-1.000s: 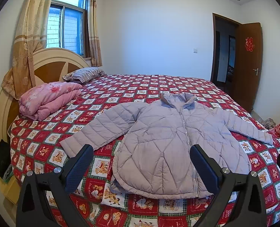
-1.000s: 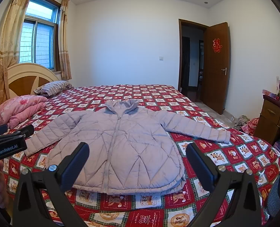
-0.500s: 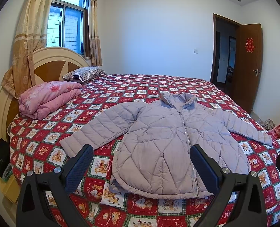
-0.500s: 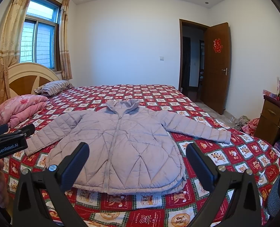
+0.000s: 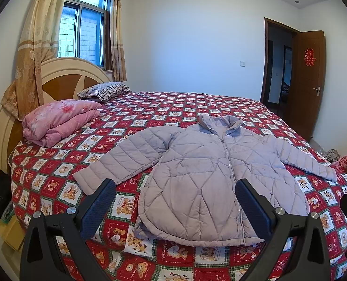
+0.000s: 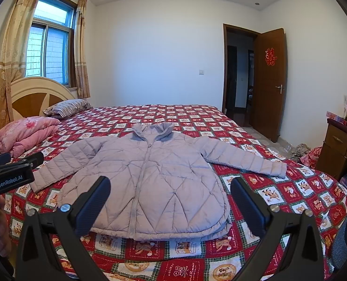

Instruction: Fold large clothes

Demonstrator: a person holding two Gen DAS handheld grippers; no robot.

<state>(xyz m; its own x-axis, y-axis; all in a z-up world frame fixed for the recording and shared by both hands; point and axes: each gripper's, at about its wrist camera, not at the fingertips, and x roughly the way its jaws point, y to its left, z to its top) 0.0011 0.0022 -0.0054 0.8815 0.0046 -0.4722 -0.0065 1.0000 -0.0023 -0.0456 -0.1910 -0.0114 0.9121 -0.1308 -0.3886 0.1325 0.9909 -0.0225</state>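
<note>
Pre-fold stage, nothing grasped. The lilac quilted jacket [image 5: 211,178] lay flat on the red patchwork bedspread [image 5: 150,107], zipped front up, collar toward the far wall, hem toward the near edge of the bed. Both sleeves were spread out to the sides; no fold was made in it.

The left gripper [image 5: 175,206] hung above the near edge with its fingers wide apart and nothing between them. In its view the left sleeve cuff [image 5: 86,182] sat just beyond the left finger. The right gripper [image 6: 171,201] was likewise spread wide and empty, framing the hem. Neither touched the fabric.

Judgement: this was the approach step before the first fold. The next move likely called for each gripper to drop to a sleeve cuff, left to the left cuff and right to the right sleeve cuff [image 6: 278,171], pinch it, and carry the sleeve across the chest. The padding looked puffy and slick, so a shallow pinch could slip; a bite on the cuff seam would hold better.

The pink folded quilt [image 5: 56,121] and striped pillow [image 5: 103,91] sat near the headboard, well apart from the jacket.
</note>
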